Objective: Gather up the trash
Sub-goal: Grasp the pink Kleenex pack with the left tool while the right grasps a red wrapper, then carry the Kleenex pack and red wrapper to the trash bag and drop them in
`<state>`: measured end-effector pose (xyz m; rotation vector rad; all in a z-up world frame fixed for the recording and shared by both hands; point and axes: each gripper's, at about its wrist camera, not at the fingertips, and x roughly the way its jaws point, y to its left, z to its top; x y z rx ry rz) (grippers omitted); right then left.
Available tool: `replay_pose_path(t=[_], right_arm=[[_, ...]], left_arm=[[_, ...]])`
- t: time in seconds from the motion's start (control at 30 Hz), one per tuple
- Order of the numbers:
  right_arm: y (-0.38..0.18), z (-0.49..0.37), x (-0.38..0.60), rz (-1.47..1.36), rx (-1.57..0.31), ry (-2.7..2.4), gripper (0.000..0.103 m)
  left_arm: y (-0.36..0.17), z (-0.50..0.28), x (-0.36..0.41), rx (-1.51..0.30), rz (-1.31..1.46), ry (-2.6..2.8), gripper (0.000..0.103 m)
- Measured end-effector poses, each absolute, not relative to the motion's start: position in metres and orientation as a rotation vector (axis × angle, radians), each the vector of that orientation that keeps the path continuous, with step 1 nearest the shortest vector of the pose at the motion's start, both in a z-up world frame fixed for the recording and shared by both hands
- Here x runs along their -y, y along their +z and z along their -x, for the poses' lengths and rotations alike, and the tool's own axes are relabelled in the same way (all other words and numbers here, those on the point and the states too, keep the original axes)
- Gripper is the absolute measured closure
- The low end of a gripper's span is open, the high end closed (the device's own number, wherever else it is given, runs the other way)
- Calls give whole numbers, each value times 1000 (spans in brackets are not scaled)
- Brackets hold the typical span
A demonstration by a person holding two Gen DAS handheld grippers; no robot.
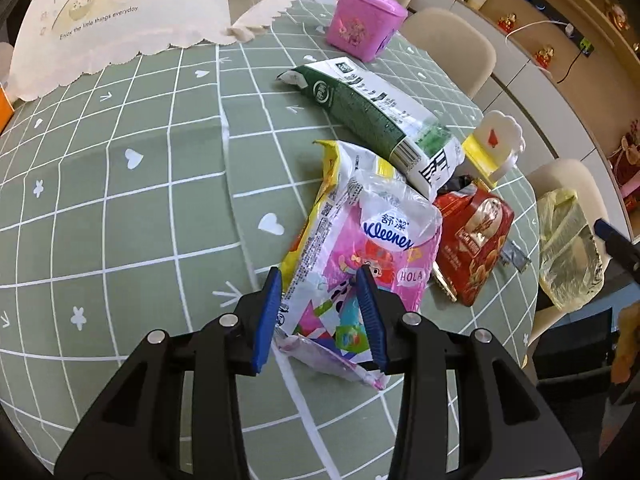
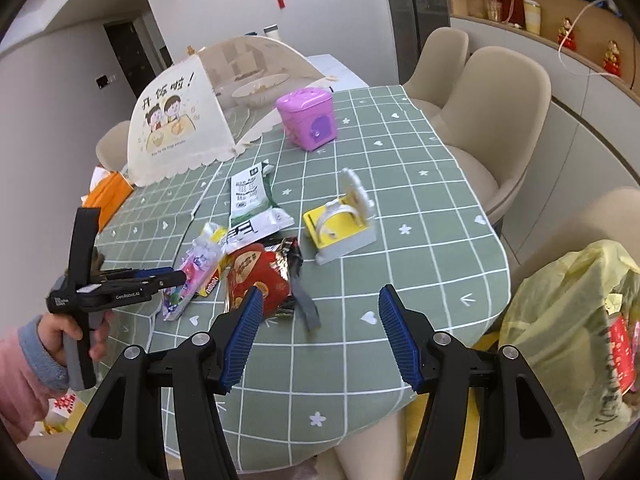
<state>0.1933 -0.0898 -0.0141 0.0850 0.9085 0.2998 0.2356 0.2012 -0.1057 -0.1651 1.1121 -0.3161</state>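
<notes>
The left gripper [image 1: 318,312] has its blue pads on either side of the near end of a pink Kleenex tissue pack [image 1: 360,276]; the pads look pressed against the wrapper, though whether they truly pinch it or only flank it is hard to say from this angle. In the right wrist view the same left gripper [image 2: 176,278] reaches in from the left, held by a hand [image 2: 76,334] in a pink sleeve, its tips at the pack.

The right gripper [image 2: 320,334] hangs with its jaws spread wide and nothing between them, above the near edge of the green checked tablecloth [image 2: 420,208].

The trash lies in a loose heap near the table's middle: the tissue pack rests on a yellow wrapper [image 1: 326,188], beside it a red snack bag [image 1: 474,240], and behind both a green-and-white carton [image 1: 372,116] lying on its side. A yellow-and-white holder [image 2: 340,222] stands just right of the heap, and a pink toy bin [image 2: 308,120] farther back.

A yellow plastic bag [image 2: 568,332] with red packaging inside hangs off the table's right edge, by a beige chair [image 2: 492,120]. A food cover [image 2: 176,128] printed with cartoon figures stands at the far left.
</notes>
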Motion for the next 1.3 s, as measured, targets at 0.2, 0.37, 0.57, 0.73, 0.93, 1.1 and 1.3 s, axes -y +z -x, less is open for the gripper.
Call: replay_pose_path(t=[0.2, 0.37, 0.57, 0.73, 0.93, 1.1, 1.3], right_arm=[[-35, -196, 49, -46, -912, 370, 48], [-54, -218, 15, 56, -900, 388, 48], [-84, -246, -7, 103, -974, 382, 58], [-74, -230, -4, 89, -971, 399, 80], [-46, -216, 15, 38, -950, 401, 91], [-24, -209, 35, -51, -937, 384, 91], [-13, -197, 46, -41, -937, 331, 91]], left_arm=[[-91, -216, -196, -1093, 116, -388, 99], [-67, -198, -215, -1065, 157, -376, 100], [-67, -192, -238, -1075, 232, -346, 100], [-73, -193, -246, -1093, 290, -333, 100], [-70, -195, -241, -1065, 305, -348, 100], [-65, -206, -229, -1054, 317, -379, 100], [-52, -215, -206, -1030, 299, -416, 100]])
